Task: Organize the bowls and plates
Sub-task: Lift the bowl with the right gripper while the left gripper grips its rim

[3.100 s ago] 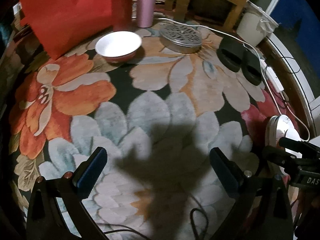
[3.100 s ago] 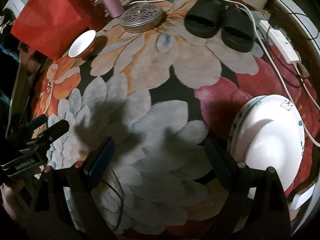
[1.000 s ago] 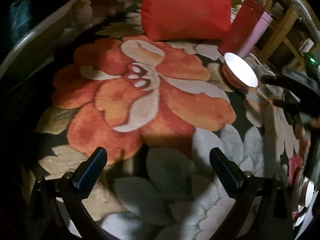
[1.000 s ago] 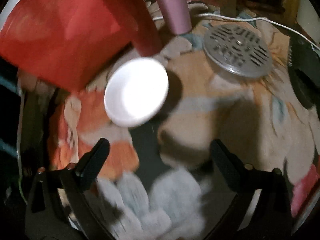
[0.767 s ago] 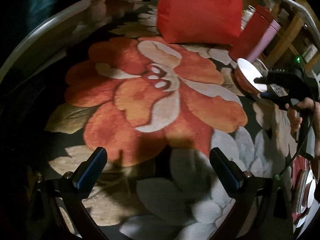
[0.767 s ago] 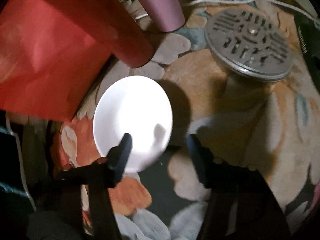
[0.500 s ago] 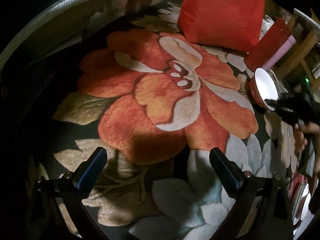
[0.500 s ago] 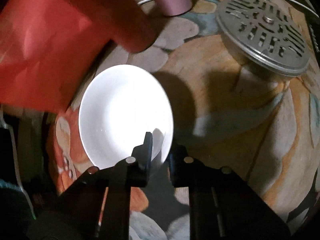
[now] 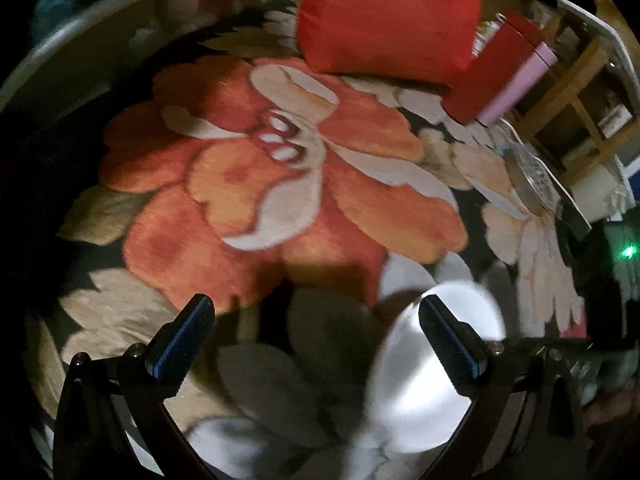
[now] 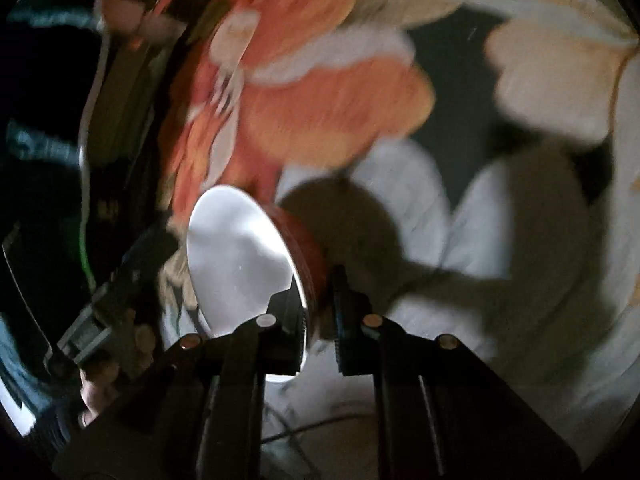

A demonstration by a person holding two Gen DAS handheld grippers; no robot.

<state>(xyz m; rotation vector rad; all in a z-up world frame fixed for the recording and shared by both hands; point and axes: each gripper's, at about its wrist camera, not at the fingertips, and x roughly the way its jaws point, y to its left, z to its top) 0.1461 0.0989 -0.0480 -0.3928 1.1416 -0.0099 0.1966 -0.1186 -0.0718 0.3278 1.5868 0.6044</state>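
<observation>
A bowl (image 10: 236, 256), white inside and red outside, is clamped by its rim in my right gripper (image 10: 318, 312), which holds it tilted on edge above the flowered rug (image 10: 332, 108). The same bowl shows blurred in the left wrist view (image 9: 424, 372), low at the right, partly behind my left gripper's right finger (image 9: 448, 344). My left gripper (image 9: 316, 336) is open and empty above the rug (image 9: 280, 184). No plates show in either view.
A red bag (image 9: 388, 16) stands at the far side of the rug, with a red tumbler (image 9: 488, 68) and a pink tumbler (image 9: 520, 84) right of it. A round metal grille lid (image 9: 532, 180) and a white cable lie further right. A wooden chair frame (image 9: 580, 100) stands behind.
My right gripper closed on the bowl's rim beside the red tumbler, lifted it and carried it toward the near part of the rug. The left gripper stayed open and swung slightly.
</observation>
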